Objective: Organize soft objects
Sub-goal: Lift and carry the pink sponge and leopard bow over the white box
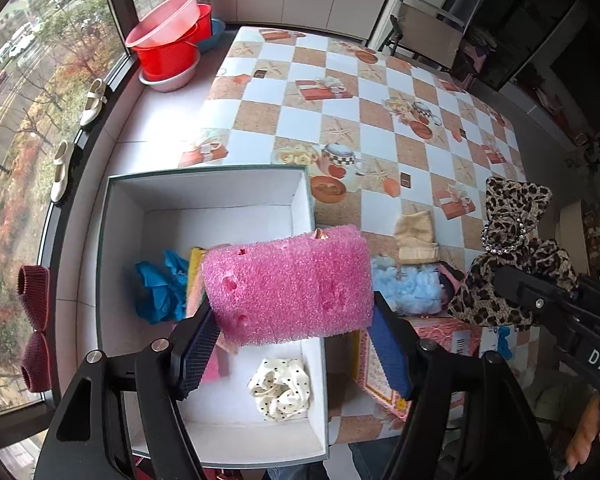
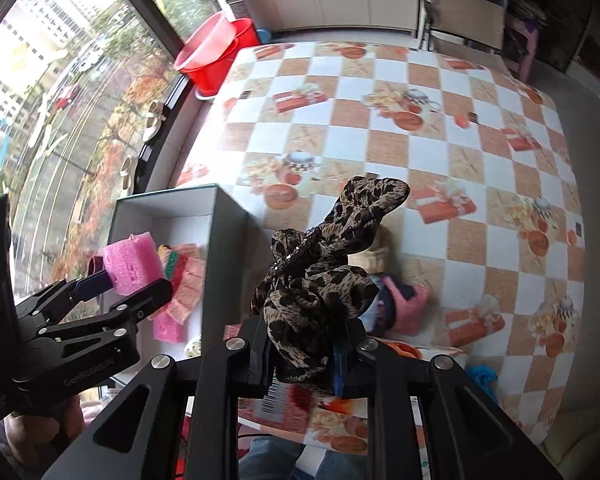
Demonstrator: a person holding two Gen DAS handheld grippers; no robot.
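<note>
While left tool (image 1: 292,344) gripped pink sponge (image 1: 288,284) above box (image 1: 208,188), right tool (image 2: 304,356) clenched leopard bow (image 2: 320,276) just beside box. Step: loading. Next likely: release sponge inside box.

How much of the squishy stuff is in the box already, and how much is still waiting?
Some is done: the box already holds a blue cloth, a dotted scrunchie and some sponges. In hand now: the left gripper carries a pink sponge over the box, and the right gripper grips a leopard bow. Left on the table: a light blue fluffy thing and a beige cloth.
</note>
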